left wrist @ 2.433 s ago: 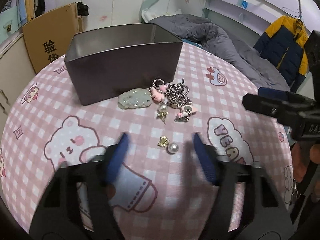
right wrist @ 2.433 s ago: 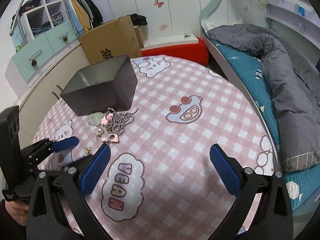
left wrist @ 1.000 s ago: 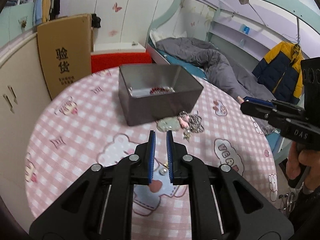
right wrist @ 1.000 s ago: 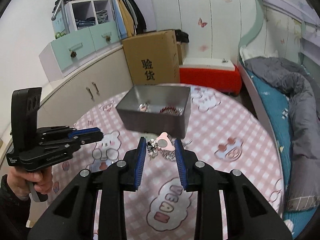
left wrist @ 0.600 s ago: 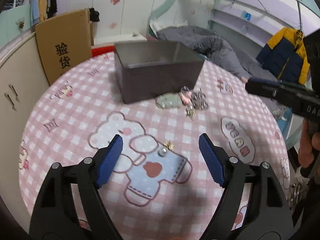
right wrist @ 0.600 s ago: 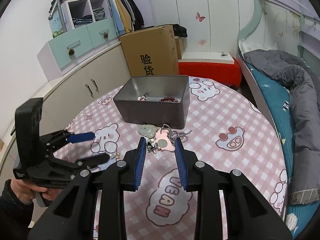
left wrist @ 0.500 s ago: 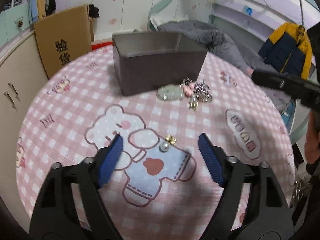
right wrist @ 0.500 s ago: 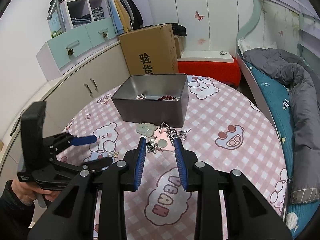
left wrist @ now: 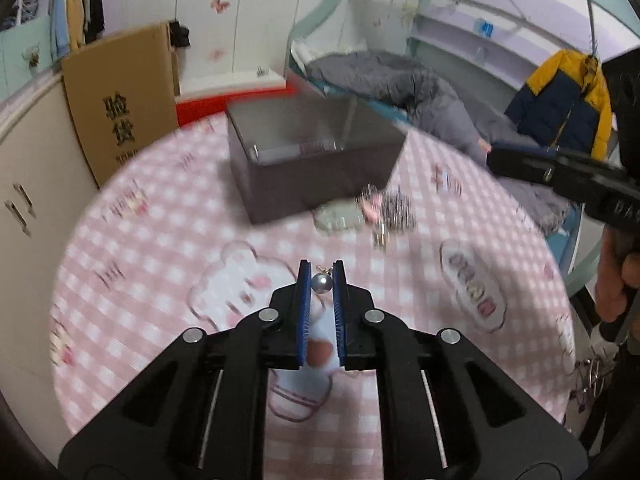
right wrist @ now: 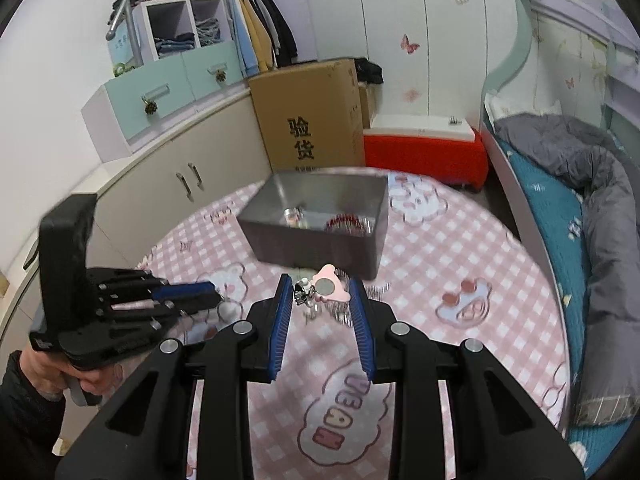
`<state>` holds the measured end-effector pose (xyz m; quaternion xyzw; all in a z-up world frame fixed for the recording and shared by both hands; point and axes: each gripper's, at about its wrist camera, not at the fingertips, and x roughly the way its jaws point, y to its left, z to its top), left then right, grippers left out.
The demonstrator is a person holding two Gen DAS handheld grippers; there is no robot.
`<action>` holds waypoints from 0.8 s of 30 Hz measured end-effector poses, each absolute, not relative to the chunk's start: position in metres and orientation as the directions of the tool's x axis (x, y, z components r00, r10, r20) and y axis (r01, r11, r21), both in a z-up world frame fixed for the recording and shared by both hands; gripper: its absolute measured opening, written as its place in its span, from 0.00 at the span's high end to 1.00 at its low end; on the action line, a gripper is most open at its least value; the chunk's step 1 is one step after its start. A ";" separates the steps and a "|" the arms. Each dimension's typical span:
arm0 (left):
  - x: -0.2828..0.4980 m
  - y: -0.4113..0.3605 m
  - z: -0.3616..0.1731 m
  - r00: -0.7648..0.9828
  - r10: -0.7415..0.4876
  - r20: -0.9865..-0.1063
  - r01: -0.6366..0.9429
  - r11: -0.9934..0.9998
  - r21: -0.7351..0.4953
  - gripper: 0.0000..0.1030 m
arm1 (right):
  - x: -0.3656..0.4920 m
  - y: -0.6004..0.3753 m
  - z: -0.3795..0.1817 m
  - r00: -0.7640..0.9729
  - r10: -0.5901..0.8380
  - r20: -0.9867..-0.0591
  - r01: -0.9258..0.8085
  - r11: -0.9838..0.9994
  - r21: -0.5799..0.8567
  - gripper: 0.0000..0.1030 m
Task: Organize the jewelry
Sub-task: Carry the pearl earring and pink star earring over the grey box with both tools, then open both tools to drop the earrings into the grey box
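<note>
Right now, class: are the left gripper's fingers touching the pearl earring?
Touching. The left wrist view shows the pearl earring pinched between the left gripper's blue fingers, no gap on either side.

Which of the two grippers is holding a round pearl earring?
The left gripper: its blue pads pinch the pearl earring. The right gripper holds a pink charm instead.

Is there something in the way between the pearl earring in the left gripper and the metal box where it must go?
Nothing visible blocks it. The left gripper is shut on the pearl earring, lifted off the pink checked tablecloth. Only bare cloth lies before the open-topped metal box; the jade pendant and chain pile lie off to the right.
</note>
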<state>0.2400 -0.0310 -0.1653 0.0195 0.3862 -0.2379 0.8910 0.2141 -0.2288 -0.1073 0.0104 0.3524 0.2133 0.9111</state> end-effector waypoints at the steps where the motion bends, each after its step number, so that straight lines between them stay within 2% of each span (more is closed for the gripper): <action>1: 0.242 -0.029 -0.156 0.603 -0.411 -0.683 0.440 0.886 -0.145 0.90 | 0.216 -0.227 -0.099 0.671 0.397 -0.626 -0.389 0.907 0.159 0.74; 8: 0.259 -0.019 -0.084 0.714 -0.416 -0.563 0.444 0.891 -0.096 0.90 | 0.233 -0.221 -0.048 0.737 0.405 -0.541 -0.423 0.901 0.098 0.74; 13: 0.280 -0.022 -0.057 0.744 -0.428 -0.513 0.443 0.891 -0.100 0.90 | 0.252 -0.216 -0.028 0.749 0.423 -0.511 -0.443 0.892 0.089 0.74; 17: 0.303 -0.029 -0.051 0.730 -0.452 -0.513 0.445 0.884 -0.147 0.90 | 0.273 -0.213 -0.020 0.743 0.440 -0.504 -0.453 0.885 0.103 0.74; 24: 0.339 -0.041 -0.059 0.699 -0.465 -0.543 0.420 0.882 -0.215 0.89 | 0.314 -0.205 -0.040 0.693 0.444 -0.568 -0.451 0.882 0.140 0.73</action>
